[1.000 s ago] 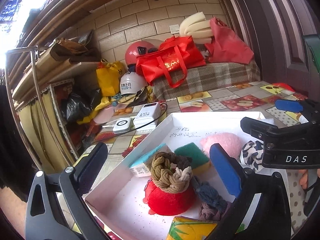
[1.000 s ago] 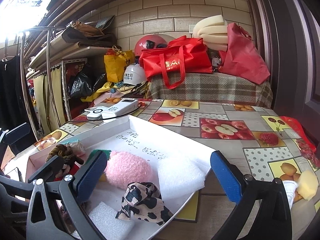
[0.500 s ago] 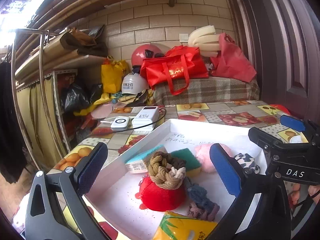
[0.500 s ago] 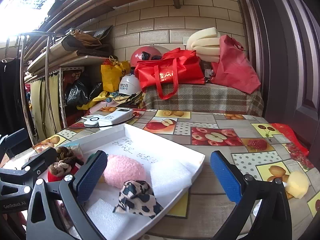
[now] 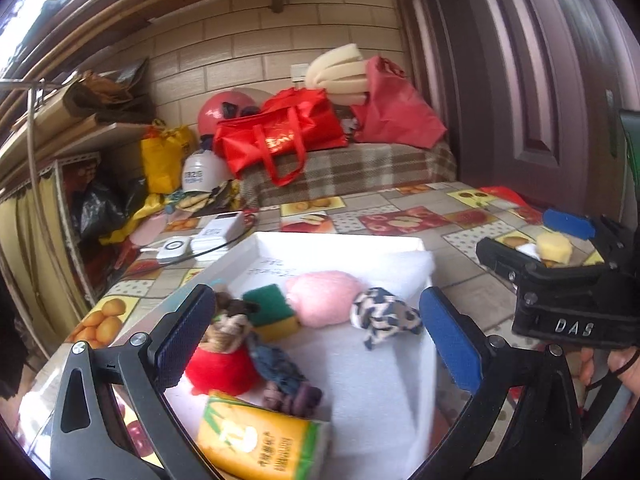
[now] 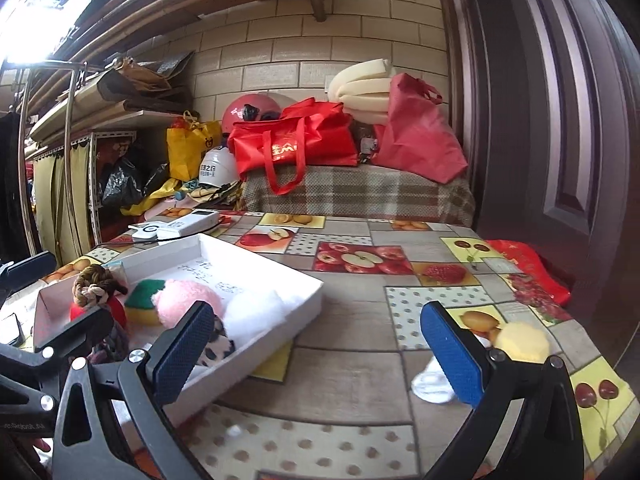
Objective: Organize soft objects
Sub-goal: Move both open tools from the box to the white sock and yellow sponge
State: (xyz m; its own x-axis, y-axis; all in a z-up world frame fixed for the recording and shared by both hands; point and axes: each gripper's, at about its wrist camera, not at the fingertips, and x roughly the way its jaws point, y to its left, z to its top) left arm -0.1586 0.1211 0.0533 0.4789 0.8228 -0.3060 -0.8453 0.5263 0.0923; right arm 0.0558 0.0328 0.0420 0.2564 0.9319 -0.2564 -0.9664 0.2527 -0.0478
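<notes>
Most soft objects already lie in the white tray (image 6: 308, 292). A yellow sponge (image 6: 520, 342) and a white item (image 6: 430, 384) remain on the bench right of the tray. Both the left tool (image 5: 312, 336) and the right tool (image 6: 316, 354) gape, empty.

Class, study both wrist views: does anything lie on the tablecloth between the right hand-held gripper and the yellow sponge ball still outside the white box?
Nothing visible blocks it. The yellow sponge ball sits just beyond the right hand-held gripper, beside its right finger; only a small white item lies near it.
</notes>
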